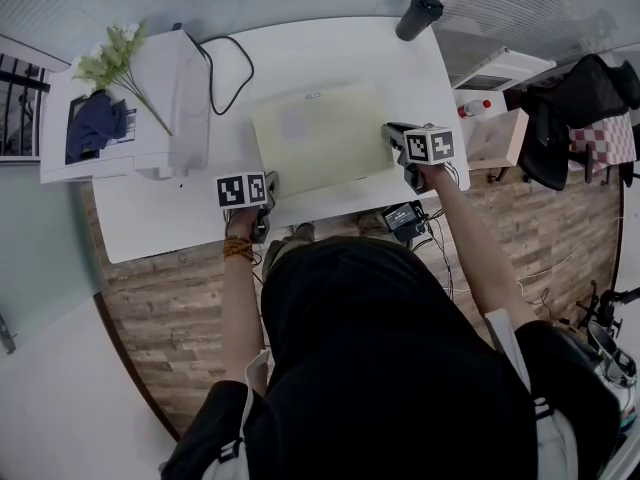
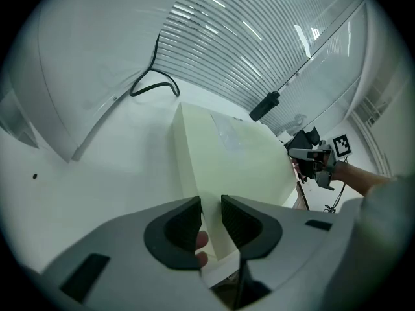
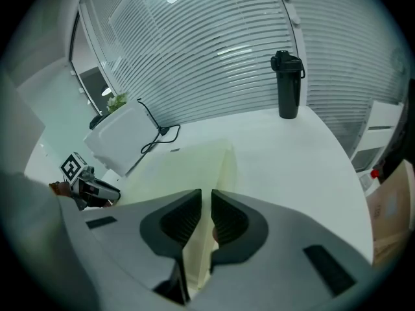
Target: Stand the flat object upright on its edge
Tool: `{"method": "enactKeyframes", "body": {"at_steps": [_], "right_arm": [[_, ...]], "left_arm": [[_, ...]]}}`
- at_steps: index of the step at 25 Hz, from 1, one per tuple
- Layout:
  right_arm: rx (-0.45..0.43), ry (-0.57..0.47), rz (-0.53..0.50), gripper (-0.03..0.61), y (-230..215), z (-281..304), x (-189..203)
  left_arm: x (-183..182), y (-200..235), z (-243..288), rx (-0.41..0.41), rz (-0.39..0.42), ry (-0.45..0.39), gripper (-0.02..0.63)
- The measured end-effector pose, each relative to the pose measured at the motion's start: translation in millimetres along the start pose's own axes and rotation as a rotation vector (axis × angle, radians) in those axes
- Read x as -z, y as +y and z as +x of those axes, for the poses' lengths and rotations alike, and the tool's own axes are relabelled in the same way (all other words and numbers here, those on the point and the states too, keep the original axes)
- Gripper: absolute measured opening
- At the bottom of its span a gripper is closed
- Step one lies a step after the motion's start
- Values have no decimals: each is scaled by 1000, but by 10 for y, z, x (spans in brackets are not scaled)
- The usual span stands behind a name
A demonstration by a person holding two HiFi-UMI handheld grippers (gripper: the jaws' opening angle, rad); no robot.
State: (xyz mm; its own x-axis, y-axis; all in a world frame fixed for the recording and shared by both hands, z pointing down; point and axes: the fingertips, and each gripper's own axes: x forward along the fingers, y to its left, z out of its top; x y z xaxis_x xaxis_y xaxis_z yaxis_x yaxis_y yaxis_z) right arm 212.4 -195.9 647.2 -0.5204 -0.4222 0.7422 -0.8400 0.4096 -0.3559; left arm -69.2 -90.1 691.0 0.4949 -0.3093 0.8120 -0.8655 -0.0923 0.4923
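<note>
A pale yellow flat slab lies on the white table; whether any edge is off the surface I cannot tell. My left gripper is at its near left corner. In the left gripper view that corner sits between the pads, and the left gripper is shut on it. My right gripper is at the slab's right edge. In the right gripper view the right gripper is shut on that edge, with the slab stretching away to the left.
A white box-like appliance with flowers stands at the table's left, its black cable looping behind the slab. A black bottle stands at the far right corner. A cardboard box sits beside the table's right edge.
</note>
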Motion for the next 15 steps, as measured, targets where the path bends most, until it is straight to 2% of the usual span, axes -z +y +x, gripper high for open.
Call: {"method": "enactKeyframes", "body": {"at_steps": [10,15], "right_arm": [[-39,-35,19,35,77,-80,-103],[-27,-65,7,34,154,-171,-205]], "left_arm": [[-6,17,-10,24,-25,-9,98],[8,31,-29,28,-38,-8,98]]}}
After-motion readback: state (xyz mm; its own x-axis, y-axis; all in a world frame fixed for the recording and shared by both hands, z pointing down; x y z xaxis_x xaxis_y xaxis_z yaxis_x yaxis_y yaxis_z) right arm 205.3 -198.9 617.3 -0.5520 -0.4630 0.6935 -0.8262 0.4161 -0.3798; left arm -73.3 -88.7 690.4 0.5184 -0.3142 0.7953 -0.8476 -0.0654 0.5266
